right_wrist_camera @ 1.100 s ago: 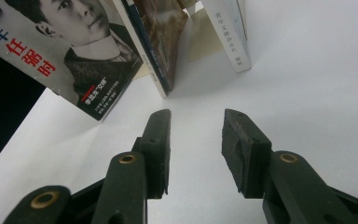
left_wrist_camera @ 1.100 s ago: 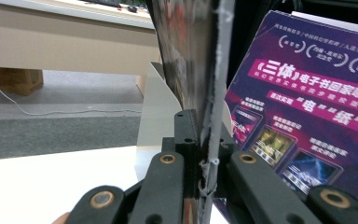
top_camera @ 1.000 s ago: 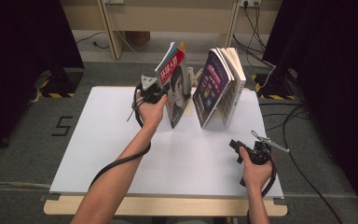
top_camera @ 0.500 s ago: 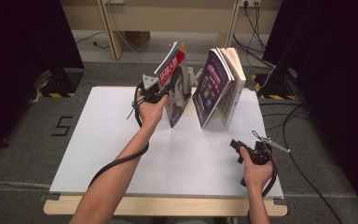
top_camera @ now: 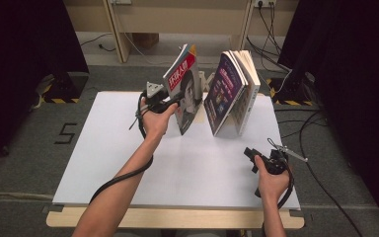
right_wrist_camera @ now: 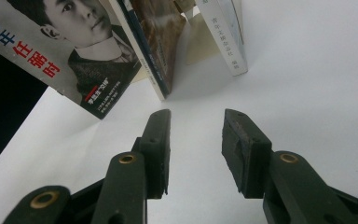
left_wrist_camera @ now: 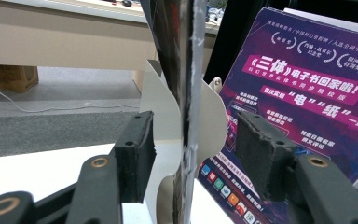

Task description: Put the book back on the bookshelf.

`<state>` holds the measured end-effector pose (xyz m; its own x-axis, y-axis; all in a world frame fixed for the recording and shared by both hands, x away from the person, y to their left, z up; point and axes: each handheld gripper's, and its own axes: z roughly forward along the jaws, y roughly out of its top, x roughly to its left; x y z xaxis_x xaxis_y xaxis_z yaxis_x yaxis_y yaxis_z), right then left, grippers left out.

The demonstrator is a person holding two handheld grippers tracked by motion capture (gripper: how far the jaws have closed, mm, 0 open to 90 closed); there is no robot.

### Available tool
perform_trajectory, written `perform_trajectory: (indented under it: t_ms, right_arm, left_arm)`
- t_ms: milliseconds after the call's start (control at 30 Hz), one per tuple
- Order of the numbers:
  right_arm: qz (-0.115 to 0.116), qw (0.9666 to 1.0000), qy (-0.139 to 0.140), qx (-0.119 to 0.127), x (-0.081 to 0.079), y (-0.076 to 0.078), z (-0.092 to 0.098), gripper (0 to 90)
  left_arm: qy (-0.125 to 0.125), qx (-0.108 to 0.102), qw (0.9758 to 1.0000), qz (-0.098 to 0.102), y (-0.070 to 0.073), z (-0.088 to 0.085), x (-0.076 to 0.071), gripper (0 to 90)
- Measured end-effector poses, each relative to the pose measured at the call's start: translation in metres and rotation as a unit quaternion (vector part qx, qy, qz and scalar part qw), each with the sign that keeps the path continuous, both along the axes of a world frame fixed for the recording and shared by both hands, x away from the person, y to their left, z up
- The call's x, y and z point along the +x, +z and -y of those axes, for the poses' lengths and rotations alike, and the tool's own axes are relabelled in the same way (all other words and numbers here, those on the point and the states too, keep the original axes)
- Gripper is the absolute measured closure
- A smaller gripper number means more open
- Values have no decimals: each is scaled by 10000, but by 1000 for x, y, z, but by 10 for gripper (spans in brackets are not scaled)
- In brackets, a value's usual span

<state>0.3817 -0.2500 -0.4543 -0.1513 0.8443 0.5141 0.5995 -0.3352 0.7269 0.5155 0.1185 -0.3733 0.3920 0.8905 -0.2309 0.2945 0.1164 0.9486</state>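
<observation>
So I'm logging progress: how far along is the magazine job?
Done: a purple magazine and books lean in the white stand. In hand: the left gripper has just been opening, its pads clear of the red magazine still between them. Left: drawing that gripper back. The right gripper rests open on the table.

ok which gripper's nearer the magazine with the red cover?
Left. The left gripper is right at the red magazine, its jaws just opened with the magazine's edge between them. The right gripper rests open near the table's front right, well apart.
</observation>
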Motion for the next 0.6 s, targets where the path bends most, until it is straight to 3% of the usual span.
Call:
perform_trajectory:
  t_ms: [300, 600]
  right_arm:
    - [1, 10000, 7, -2, 0, 0, -1, 625]
    - [3, 10000, 4, -15, -1, 0, -1, 624]
  left_arm:
    - [-176, -147, 9996, -170, -3, -6, -10, 406]
    - [-327, -122, 9990, -274, -7, -11, -22, 383]
